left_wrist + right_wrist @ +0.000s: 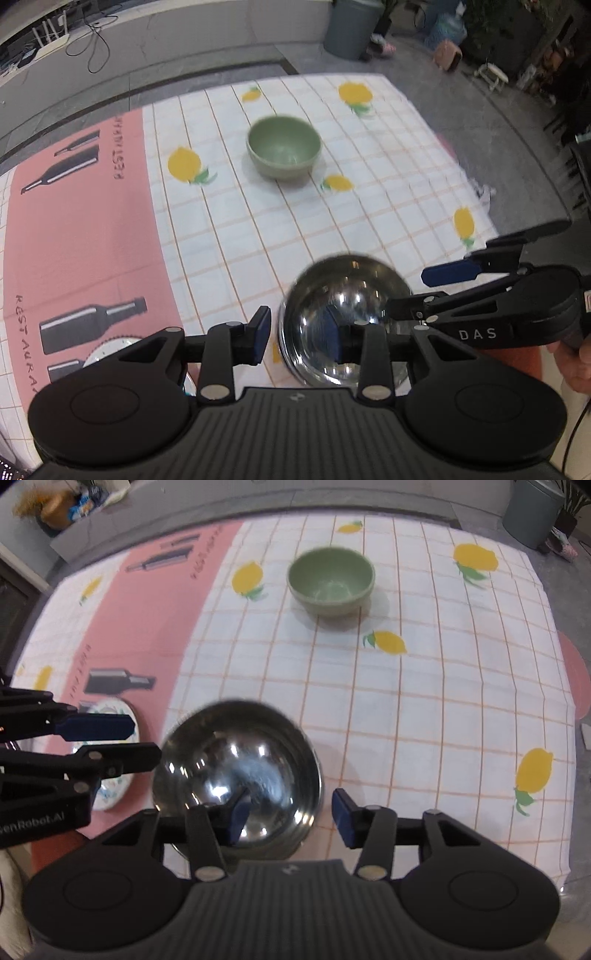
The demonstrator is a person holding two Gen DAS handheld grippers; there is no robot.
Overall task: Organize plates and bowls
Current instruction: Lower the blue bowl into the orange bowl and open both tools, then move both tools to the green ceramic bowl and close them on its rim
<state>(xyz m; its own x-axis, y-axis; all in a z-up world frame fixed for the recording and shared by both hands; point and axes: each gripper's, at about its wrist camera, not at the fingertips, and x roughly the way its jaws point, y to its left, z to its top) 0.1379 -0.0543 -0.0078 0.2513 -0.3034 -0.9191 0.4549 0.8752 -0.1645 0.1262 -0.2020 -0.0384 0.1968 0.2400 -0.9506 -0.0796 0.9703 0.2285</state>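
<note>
The steel bowl (238,775) stands on the checked tablecloth (424,709), and both grippers straddle its rim from opposite sides. The right gripper (290,818) has its jaws partly open; one blue pad is inside the bowl, the other outside, and neither presses the rim. The left gripper (299,338) also stands partly open over the rim and does not clamp it. Beyond the fingertips, well apart, sits the green bowl (331,581). Beside the left gripper lies a patterned plate (110,753), partly hidden.
</note>
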